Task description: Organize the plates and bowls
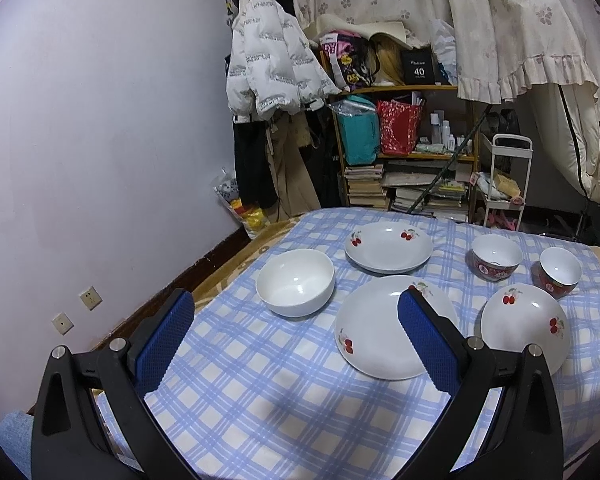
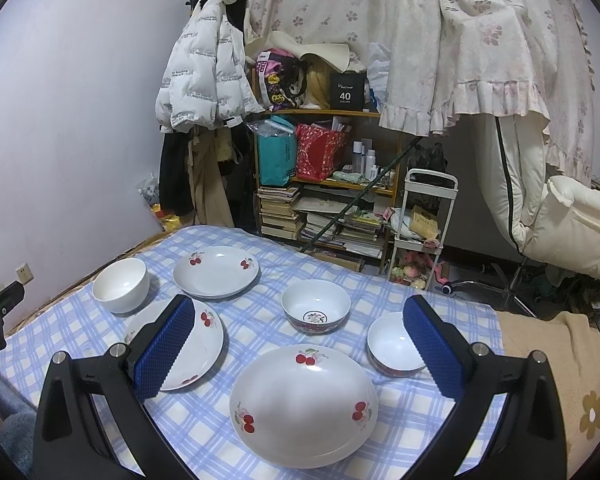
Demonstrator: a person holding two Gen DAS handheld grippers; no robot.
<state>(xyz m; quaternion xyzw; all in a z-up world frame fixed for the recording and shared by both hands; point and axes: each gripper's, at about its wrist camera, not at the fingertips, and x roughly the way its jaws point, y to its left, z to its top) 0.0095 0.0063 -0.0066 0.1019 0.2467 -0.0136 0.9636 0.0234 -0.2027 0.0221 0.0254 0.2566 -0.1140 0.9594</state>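
Observation:
Three white cherry-print plates lie on the blue checked tablecloth point(image 1: 260, 400): a far one point(image 1: 388, 246) point(image 2: 216, 272), a middle one point(image 1: 380, 328) point(image 2: 204, 340), and a near right one point(image 1: 524, 320) point(image 2: 304, 404). A plain white bowl point(image 1: 296, 282) point(image 2: 120, 286) stands at the left. Two red-patterned bowls stand at the right, a larger point(image 1: 496, 258) point(image 2: 316, 306) and a smaller point(image 1: 560, 272) point(image 2: 394, 346). My left gripper point(image 1: 296, 320) is open and empty above the table's near left. My right gripper point(image 2: 298, 320) is open and empty above the near right plate.
A wall runs along the left. Behind the table stand a coat rack with a white jacket point(image 1: 268, 60), a cluttered wooden shelf point(image 1: 408, 148), a small white cart point(image 2: 424, 224) and hanging curtains. A beige blanket point(image 2: 560, 380) covers the table's right end.

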